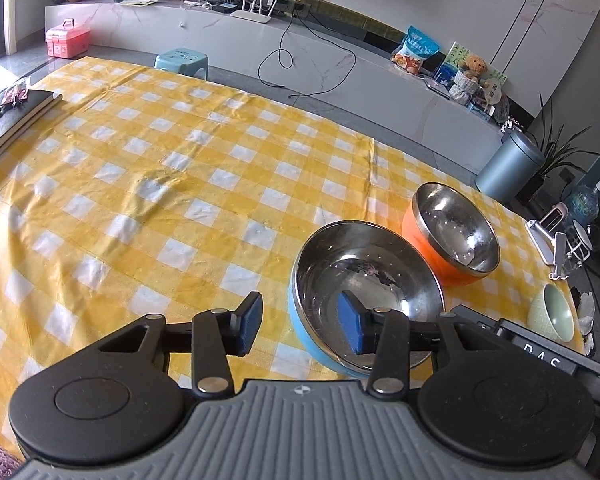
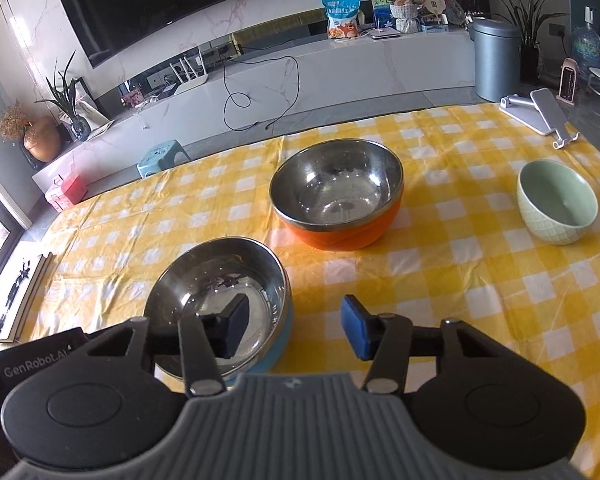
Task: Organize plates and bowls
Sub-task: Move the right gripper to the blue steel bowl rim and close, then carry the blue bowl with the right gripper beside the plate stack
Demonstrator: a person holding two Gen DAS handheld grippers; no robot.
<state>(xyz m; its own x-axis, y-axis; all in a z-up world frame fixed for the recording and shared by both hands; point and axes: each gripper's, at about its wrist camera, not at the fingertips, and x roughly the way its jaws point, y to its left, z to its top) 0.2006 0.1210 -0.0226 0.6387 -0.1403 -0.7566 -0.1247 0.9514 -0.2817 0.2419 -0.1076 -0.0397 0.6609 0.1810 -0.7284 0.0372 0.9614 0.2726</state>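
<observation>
- The bench [image 2: 460, 280] carries a yellow and white checked cloth, and all three bowls stand upright on it.
- The orange bowl [image 2: 336, 196] has a steel inside and stands near the middle of the cloth, farther from the cameras than the blue bowl and near to it, but not touching.
- The blue bowl [image 2: 220, 308] also has a steel inside and stands closest to both tongs.
- The green bowl [image 2: 556, 204] is the smallest one; it stands well apart from the other two, toward the right edge of the bench.
- A white folding stand [image 2: 540, 112] lies at the far right corner of the cloth.
- The left tongs [image 1: 300, 328] are wide open and hold nothing; the right pad [image 1: 354, 330] shows in front of the inside of the blue bowl, the other pad over the cloth.
- The right tongs [image 2: 296, 328] are also wide open and hold nothing; the left pad [image 2: 236, 330] shows in front of the inside of the blue bowl, the other over the cloth.
</observation>
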